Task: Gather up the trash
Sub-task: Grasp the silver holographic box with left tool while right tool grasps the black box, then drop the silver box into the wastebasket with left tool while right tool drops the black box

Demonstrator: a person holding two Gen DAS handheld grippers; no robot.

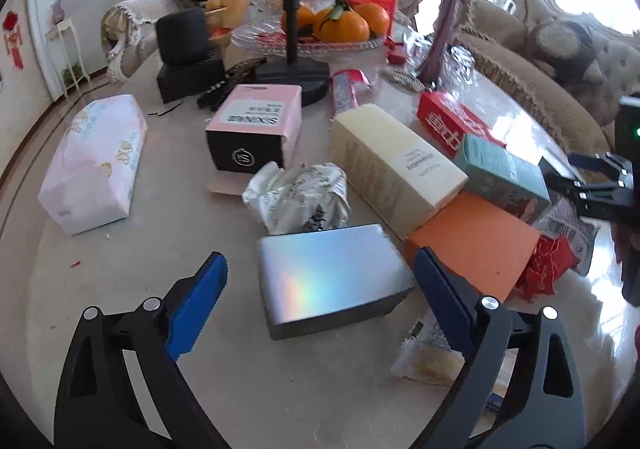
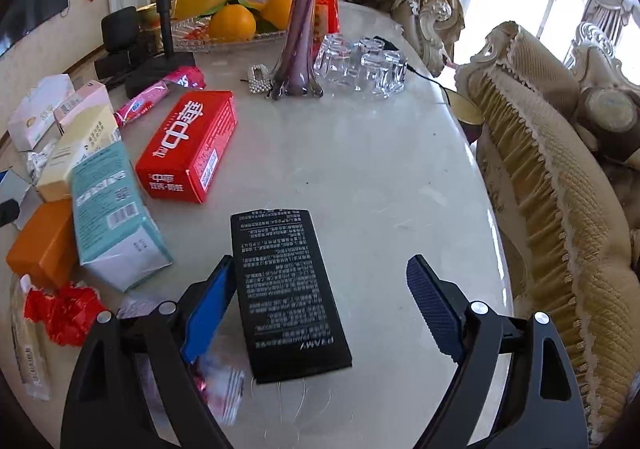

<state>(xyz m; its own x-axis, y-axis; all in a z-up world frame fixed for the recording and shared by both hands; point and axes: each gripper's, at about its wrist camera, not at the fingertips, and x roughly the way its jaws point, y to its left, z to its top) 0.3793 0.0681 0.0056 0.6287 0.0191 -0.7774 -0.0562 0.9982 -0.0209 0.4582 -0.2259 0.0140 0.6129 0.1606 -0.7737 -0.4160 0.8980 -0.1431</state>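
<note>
Empty boxes and wrappers litter a pale marble table [image 2: 360, 169]. My left gripper [image 1: 320, 259] is open, with a silver holographic box [image 1: 332, 273] between its blue fingers [image 1: 196, 309]; neither pad presses on it. Behind that box lie a crumpled silvery wrapper [image 1: 298, 197], a cream box [image 1: 396, 165], a pink-and-black box [image 1: 256, 129] and an orange box [image 1: 472, 245]. My right gripper [image 2: 322, 261] is open over a flat black box [image 2: 288, 297]; its left finger is close beside the box and its right finger is well apart. A red box [image 2: 188, 145], a teal box [image 2: 112, 209] and red crumpled foil [image 2: 64, 313] lie to the left.
A glass fruit tray with oranges [image 1: 344, 25], a purple vase [image 2: 300, 29], several drinking glasses [image 2: 360, 65] and a black stand [image 1: 292, 69] are at the back. A tissue pack [image 1: 96, 165] lies far left. A sofa [image 2: 560, 189] borders the table's right edge.
</note>
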